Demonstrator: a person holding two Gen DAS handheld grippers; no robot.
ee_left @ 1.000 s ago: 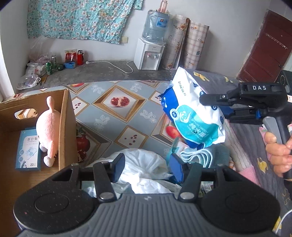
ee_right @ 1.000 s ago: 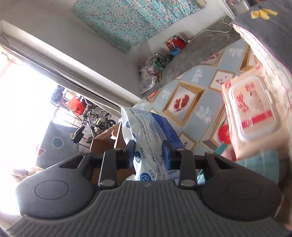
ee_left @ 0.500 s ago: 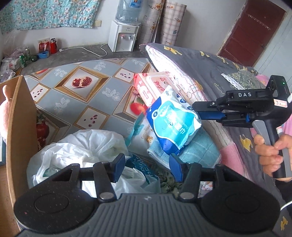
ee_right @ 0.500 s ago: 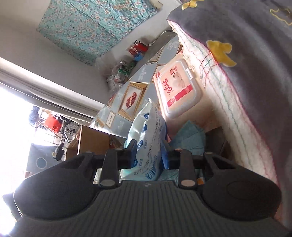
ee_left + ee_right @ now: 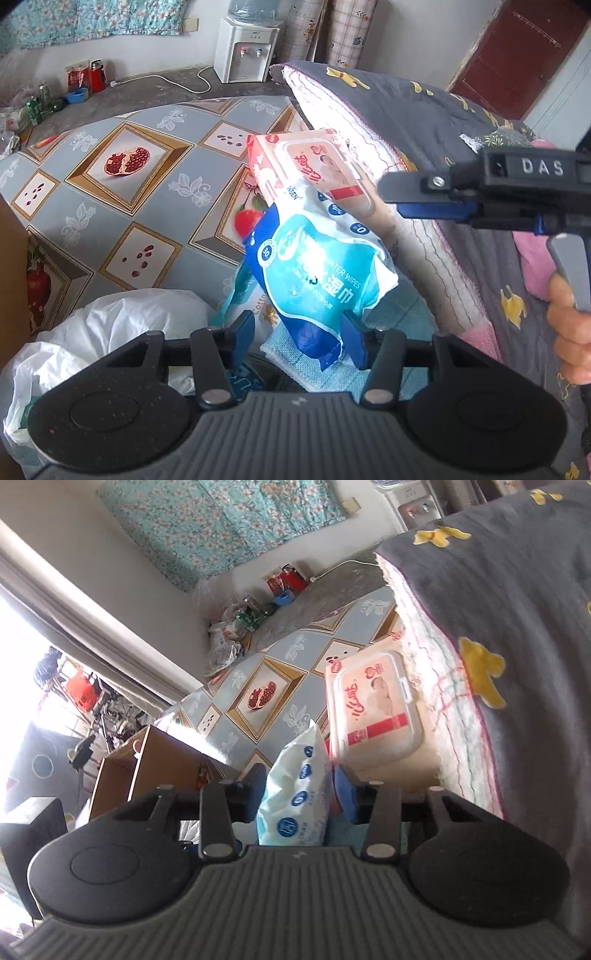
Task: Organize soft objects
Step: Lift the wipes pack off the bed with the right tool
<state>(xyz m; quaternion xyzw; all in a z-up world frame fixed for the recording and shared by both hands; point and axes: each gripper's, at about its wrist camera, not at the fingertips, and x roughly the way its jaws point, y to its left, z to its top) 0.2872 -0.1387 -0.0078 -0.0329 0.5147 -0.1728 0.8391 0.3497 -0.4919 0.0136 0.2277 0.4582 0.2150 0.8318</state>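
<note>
A blue and white wet-wipes pack [image 5: 321,269] leans on the pile in front of a pink lidded wipes pack [image 5: 317,173]. My left gripper [image 5: 299,332] is open just before it. Its jaws are closing a little, and the pack's lower corner shows between them untouched. My right gripper [image 5: 391,199], held by a hand [image 5: 569,332], hovers to the right of the pack. In the right wrist view its jaws are opening, and the blue pack [image 5: 295,797] stands loose between the fingers of the right gripper [image 5: 299,786]. The pink pack [image 5: 373,709] lies beyond.
A teal towel [image 5: 332,362] lies under the packs and a white plastic bag [image 5: 122,325] lies to their left. A folded grey blanket [image 5: 424,110] rises on the right. A cardboard box [image 5: 159,764] stands further left on the fruit-patterned mat [image 5: 125,162].
My right gripper brought the blue pack down beside the pink pack and its jaws have spread off it. My left gripper swung right toward the pack; the box has left its view.
</note>
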